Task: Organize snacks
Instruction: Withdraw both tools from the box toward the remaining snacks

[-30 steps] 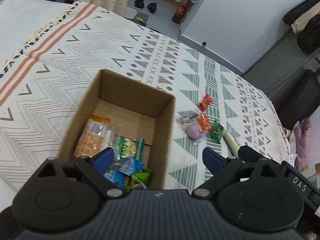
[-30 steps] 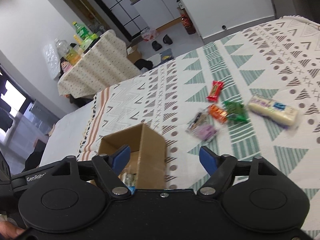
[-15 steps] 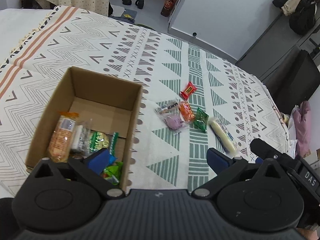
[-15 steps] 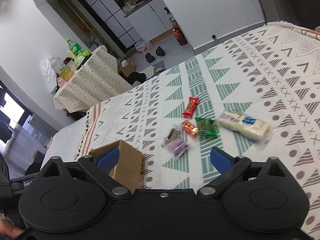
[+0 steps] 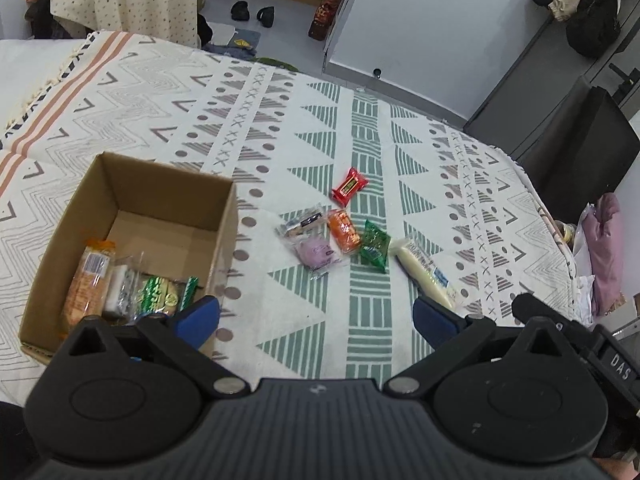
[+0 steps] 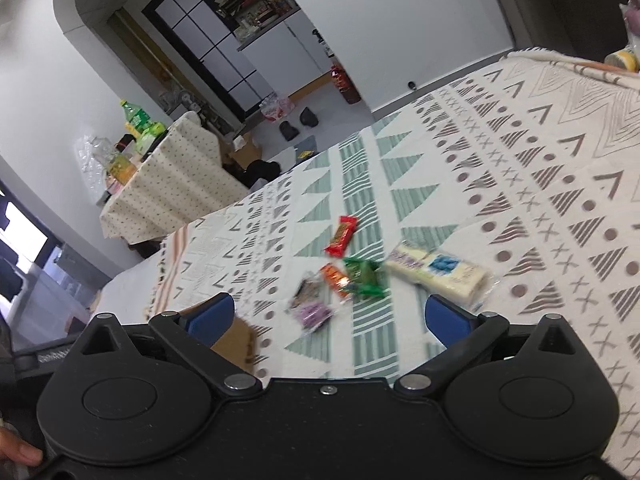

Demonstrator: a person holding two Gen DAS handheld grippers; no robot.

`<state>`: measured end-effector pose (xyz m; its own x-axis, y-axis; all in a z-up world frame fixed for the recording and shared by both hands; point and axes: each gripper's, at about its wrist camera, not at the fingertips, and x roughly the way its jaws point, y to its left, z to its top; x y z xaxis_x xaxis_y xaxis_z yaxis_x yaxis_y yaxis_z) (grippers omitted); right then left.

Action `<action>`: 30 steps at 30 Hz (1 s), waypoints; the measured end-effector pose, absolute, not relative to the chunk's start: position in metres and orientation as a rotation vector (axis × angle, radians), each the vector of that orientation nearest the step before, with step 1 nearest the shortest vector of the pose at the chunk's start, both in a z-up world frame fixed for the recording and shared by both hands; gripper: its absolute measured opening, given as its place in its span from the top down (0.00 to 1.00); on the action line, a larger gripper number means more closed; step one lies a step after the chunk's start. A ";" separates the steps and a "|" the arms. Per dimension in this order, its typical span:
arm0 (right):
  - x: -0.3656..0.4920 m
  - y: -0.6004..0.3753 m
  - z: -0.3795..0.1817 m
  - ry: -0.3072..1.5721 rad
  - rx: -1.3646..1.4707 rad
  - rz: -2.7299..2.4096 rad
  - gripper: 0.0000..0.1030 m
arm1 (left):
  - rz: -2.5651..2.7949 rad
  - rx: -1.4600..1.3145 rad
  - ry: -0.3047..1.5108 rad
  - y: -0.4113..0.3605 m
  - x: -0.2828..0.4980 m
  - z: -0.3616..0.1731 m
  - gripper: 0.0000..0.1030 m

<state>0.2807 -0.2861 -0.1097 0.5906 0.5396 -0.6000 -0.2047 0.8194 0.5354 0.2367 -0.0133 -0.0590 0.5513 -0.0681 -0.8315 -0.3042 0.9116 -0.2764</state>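
Hovering w/ both claws spread wide, nothing gripped: left gripper (image 5: pixel 316 316) and right gripper (image 6: pixel 326 314) over the woven patterned cloth (image 5: pixel 280 120). Ahead of the left claw, btwn its blue pads, lies a loose cluster: glossy red wrapper (image 5: pixel 349 186), orange pack (image 5: pixel 343 230), crinkly green packet (image 5: pixel 375 245), clear bag w/ purple round (image 5: pixel 316 252); long pale stick pack (image 5: pixel 424 272) just off its right pad. Open cardboard box (image 5: pixel 176 200) sits at its left pad, crinkly snack packs inside.
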 end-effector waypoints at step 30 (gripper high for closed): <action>0.356 -0.299 -0.194 0.865 0.412 0.442 0.17 | 0.162 -0.379 1.003 -0.044 0.325 -0.134 0.36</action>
